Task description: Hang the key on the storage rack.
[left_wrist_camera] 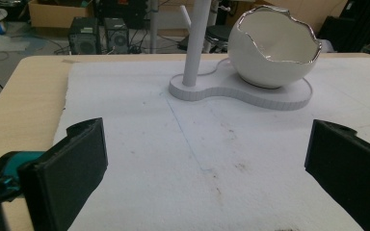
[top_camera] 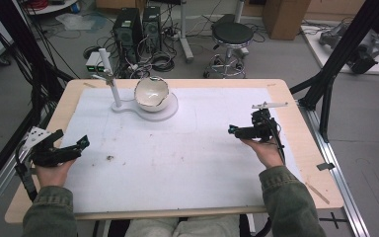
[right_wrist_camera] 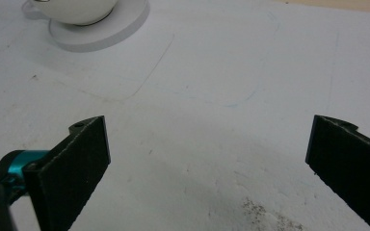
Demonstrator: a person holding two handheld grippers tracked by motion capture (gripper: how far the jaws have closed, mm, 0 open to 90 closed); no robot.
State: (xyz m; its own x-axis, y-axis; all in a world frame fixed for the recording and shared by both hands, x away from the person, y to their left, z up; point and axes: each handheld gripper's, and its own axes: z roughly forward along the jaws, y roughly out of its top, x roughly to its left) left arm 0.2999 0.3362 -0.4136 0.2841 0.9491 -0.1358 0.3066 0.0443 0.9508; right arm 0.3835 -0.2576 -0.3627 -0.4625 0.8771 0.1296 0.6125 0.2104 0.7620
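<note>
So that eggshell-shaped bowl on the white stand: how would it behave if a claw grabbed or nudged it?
The bowl looks glossy and glazed, so probably stiff, slippery and breakable. Its jagged silver rim seems thin, likely to chip under a pinch. Its round underside sits on the stand, so a push may rock or roll it off.

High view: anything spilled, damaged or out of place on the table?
A small dark speck of debris lies on the white mat near the left gripper. The eggshell-shaped bowl has a jagged rim, seemingly by design, and sits upright on its stand.
</note>
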